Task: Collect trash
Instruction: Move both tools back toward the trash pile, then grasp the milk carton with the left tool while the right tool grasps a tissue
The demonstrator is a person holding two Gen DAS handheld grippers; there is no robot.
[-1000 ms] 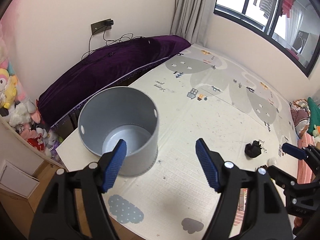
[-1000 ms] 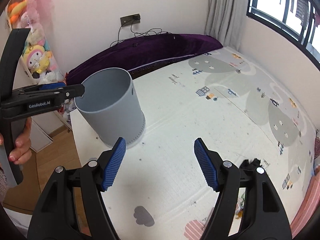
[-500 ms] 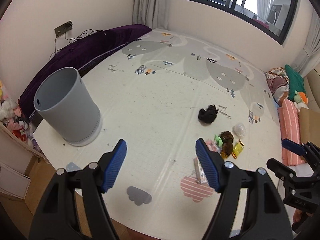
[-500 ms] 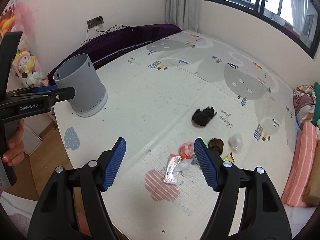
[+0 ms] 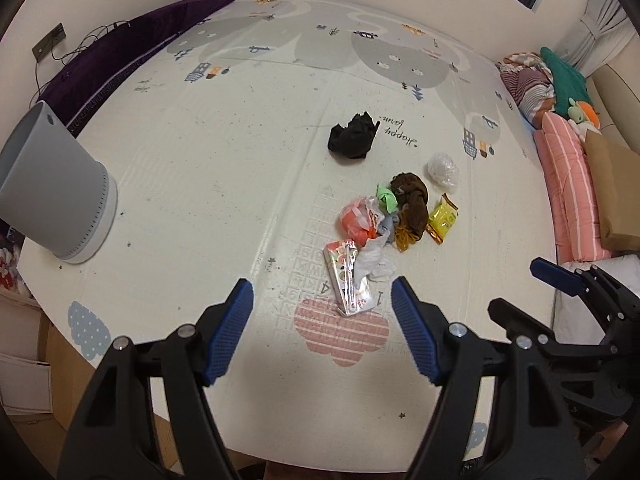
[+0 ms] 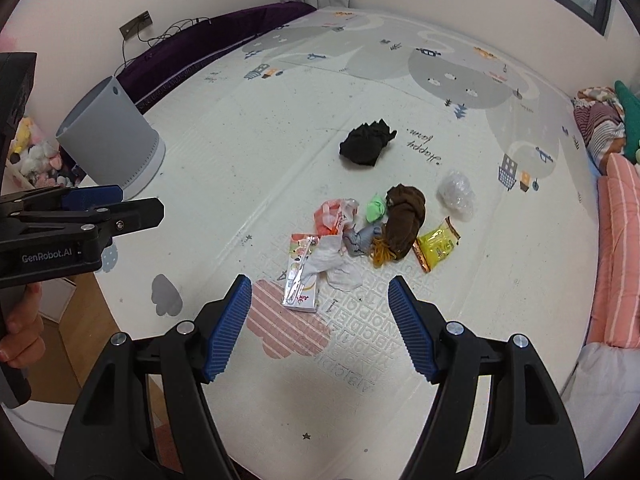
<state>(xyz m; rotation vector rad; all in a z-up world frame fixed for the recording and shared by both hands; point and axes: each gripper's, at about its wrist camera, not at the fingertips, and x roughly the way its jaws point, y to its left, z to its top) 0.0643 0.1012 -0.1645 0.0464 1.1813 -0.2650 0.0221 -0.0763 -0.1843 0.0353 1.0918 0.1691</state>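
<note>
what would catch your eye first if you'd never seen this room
A heap of bright trash in the middle of the play mat, with a black crumpled rag apart behind it. At the mat's left edge stands a grey bin. Both grippers are open and empty.

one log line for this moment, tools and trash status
left tool: open, empty | right tool: open, empty | trash pile: on mat, untouched | black scrap: apart from pile | bin: upright at mat edge

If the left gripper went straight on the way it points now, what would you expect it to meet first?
Probably the flat snack packet lying just ahead between the open left gripper fingers, on the play mat; depth is hard to judge.
</note>
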